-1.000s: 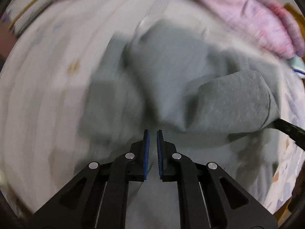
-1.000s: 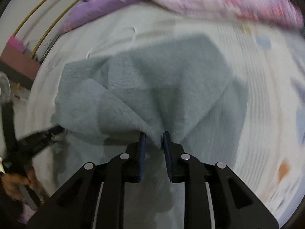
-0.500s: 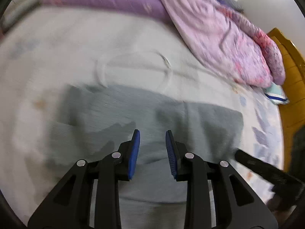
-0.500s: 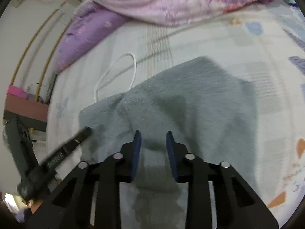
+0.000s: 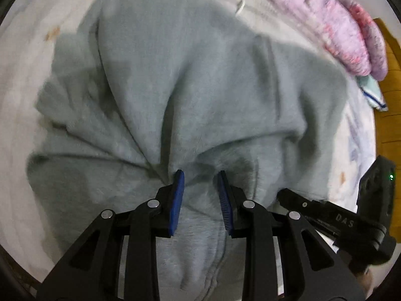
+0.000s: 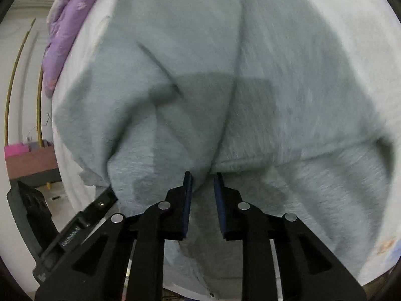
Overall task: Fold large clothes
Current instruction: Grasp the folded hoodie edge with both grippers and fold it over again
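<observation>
A large grey fleece garment (image 5: 200, 75) lies rumpled on a white bedsheet (image 5: 20, 62) and fills both views. My left gripper (image 5: 199, 173) points down into it, open, with a bunch of fleece pushed up between the blue pads and creases fanning out from the left pad. The right gripper (image 6: 202, 174) is pressed into the same garment (image 6: 250, 50) near a seam, its jaws closing on a ridge of cloth caught between them. Each gripper shows in the other's view: the right one (image 5: 325, 215) close beside the left, the left one (image 6: 82, 220) at the lower left.
A pink quilt (image 5: 345, 30) and a purple pillow (image 6: 60, 50) lie along the far side of the bed. A white cable (image 5: 239, 2) peeks out past the garment. A wooden bed frame (image 5: 391, 75) is at the right; a low shelf (image 6: 30, 160) stands beyond the left edge.
The left gripper went from shut to open, swung away, then came down onto the garment. The right gripper let its cloth go, then dropped and rolled back onto the fleece.
</observation>
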`<state>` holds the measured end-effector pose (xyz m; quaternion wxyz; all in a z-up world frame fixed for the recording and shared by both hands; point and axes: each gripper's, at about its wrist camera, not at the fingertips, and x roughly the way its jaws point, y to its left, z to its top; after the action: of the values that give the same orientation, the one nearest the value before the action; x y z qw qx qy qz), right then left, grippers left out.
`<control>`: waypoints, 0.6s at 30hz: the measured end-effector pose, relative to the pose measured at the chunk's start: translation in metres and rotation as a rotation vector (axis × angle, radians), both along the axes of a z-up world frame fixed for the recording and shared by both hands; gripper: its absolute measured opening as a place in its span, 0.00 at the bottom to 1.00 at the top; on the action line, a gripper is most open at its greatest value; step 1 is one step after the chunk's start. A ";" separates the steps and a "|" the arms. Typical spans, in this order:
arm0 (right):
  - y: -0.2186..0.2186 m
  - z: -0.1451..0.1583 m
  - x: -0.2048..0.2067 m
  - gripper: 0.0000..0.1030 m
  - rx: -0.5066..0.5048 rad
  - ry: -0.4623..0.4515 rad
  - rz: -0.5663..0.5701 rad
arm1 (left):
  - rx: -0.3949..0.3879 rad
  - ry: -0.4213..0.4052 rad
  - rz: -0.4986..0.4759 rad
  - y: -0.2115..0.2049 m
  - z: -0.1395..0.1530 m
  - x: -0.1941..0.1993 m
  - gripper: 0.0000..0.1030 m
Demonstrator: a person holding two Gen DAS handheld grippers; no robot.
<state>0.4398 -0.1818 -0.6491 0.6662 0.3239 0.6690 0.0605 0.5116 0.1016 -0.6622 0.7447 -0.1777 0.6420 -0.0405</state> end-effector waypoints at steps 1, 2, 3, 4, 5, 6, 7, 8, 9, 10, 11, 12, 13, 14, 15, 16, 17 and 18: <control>-0.005 0.016 0.007 0.18 0.004 -0.022 -0.010 | -0.009 -0.024 0.004 0.003 0.011 0.005 0.28; -0.009 0.026 0.012 0.19 0.007 -0.041 -0.024 | -0.026 -0.062 0.011 0.008 0.026 0.013 0.29; -0.016 0.039 0.020 0.29 0.021 -0.070 -0.058 | -0.038 -0.081 0.016 0.013 0.035 0.018 0.31; -0.022 0.051 0.031 0.48 0.037 -0.098 -0.098 | -0.054 -0.104 0.028 0.019 0.047 0.030 0.39; -0.026 0.059 0.038 0.56 0.040 -0.113 -0.124 | -0.069 -0.118 0.055 0.024 0.054 0.044 0.44; -0.033 0.069 0.051 0.57 0.042 -0.133 -0.160 | -0.083 -0.119 0.076 0.030 0.057 0.054 0.44; -0.037 0.079 0.069 0.58 0.064 -0.152 -0.180 | -0.103 -0.113 0.104 0.035 0.059 0.072 0.44; -0.039 0.085 0.083 0.59 0.085 -0.159 -0.195 | -0.116 -0.103 0.133 0.038 0.060 0.087 0.44; -0.045 0.091 0.099 0.62 0.083 -0.162 -0.212 | -0.137 -0.085 0.175 0.043 0.060 0.107 0.44; -0.048 0.096 0.113 0.66 0.049 -0.157 -0.221 | -0.154 -0.075 0.199 0.047 0.058 0.123 0.50; -0.053 0.099 0.130 0.69 -0.004 -0.146 -0.224 | -0.144 -0.045 0.221 0.051 0.055 0.144 0.56; -0.056 0.098 0.142 0.74 -0.040 -0.135 -0.214 | -0.119 -0.032 0.226 0.055 0.049 0.155 0.56; -0.056 0.097 0.156 0.74 -0.081 -0.118 -0.205 | -0.092 -0.028 0.218 0.057 0.046 0.169 0.60; -0.061 0.091 0.170 0.74 -0.101 -0.103 -0.212 | -0.064 -0.020 0.208 0.059 0.042 0.177 0.62; -0.064 0.084 0.177 0.74 -0.104 -0.085 -0.215 | -0.014 0.010 0.200 0.061 0.033 0.188 0.62; -0.064 0.072 0.188 0.74 -0.116 -0.043 -0.209 | 0.005 0.050 0.189 0.070 0.025 0.190 0.62; -0.064 0.061 0.191 0.74 -0.112 -0.017 -0.204 | 0.013 0.097 0.178 0.072 0.012 0.198 0.62; -0.065 0.046 0.197 0.74 -0.081 0.021 -0.209 | 0.011 0.143 0.182 0.074 -0.004 0.205 0.62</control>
<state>0.6369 -0.2470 -0.6032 0.6743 0.3652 0.6405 -0.0399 0.7168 0.1758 -0.6660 0.6986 -0.2338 0.6749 0.0436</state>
